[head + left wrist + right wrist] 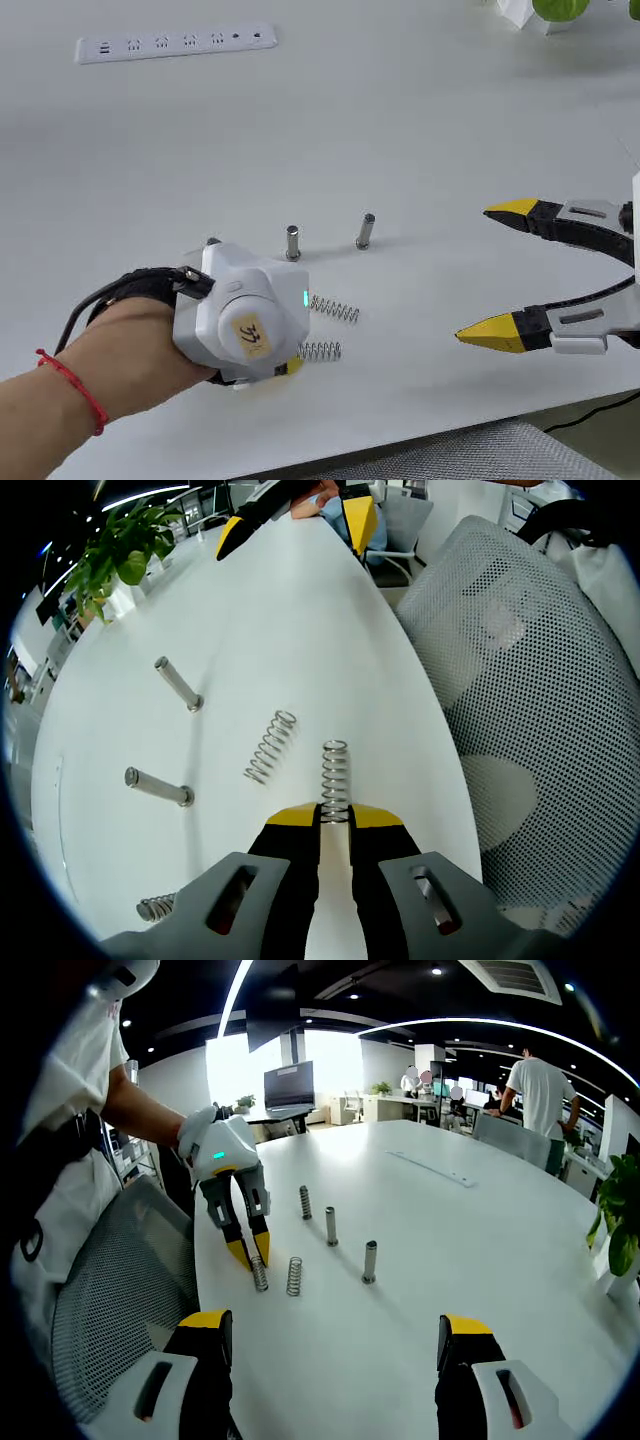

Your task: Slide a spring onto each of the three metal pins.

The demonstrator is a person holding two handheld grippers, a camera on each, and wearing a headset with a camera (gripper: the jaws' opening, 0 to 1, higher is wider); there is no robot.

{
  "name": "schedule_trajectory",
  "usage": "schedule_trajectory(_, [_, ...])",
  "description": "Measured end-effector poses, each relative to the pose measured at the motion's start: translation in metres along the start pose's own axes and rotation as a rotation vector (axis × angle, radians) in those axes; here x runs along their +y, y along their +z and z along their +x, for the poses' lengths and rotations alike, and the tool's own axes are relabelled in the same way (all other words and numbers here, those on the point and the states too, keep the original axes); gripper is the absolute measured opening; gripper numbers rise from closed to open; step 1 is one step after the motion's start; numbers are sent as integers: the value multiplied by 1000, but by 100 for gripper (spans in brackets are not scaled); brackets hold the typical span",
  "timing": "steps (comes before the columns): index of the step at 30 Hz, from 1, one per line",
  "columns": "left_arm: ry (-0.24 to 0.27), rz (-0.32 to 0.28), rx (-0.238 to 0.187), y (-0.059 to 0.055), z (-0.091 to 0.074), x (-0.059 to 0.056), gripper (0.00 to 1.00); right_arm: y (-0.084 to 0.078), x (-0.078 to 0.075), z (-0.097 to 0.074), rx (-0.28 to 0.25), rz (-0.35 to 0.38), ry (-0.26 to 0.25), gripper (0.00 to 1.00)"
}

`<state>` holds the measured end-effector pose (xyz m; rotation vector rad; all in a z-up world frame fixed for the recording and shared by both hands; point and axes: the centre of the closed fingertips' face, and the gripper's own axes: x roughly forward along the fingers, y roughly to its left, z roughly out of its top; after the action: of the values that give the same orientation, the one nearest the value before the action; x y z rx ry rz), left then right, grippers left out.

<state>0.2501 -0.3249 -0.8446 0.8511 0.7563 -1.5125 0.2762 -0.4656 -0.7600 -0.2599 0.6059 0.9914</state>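
Table (420, 130) white | mesh chair (520, 680) beside, monitor (290, 1085) beyond | left gripper (335, 815) pinching spring (335, 770) | right gripper (335, 1325) spread

White table (400, 120): power strip (176, 43) on far part, potted plant (558, 10) at far corner, grey mesh chair (520, 660) beside near edge. Beyond table: monitor (289, 1083), bright window (335, 1060), ceiling light strips (238, 995) overhead.

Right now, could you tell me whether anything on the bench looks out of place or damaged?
Nothing stands out. Two bare pins and the spring-fitted pin stand upright; one loose spring lies flat, the other spring sits in the left tool.
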Motion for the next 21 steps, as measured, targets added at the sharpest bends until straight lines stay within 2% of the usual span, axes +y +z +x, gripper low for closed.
schedule_trajectory(4, [3,-36,-22,1,-1,0,7,-1,0,0,5,-1,1,83])
schedule_trajectory(15, [8,-55,-58,4,-5,-1,7,0,2,1,7,-3,9,84])
schedule_trajectory(21, [19,-92,-105,8,-12,0,7,5,2,1,8,-12,10,84])
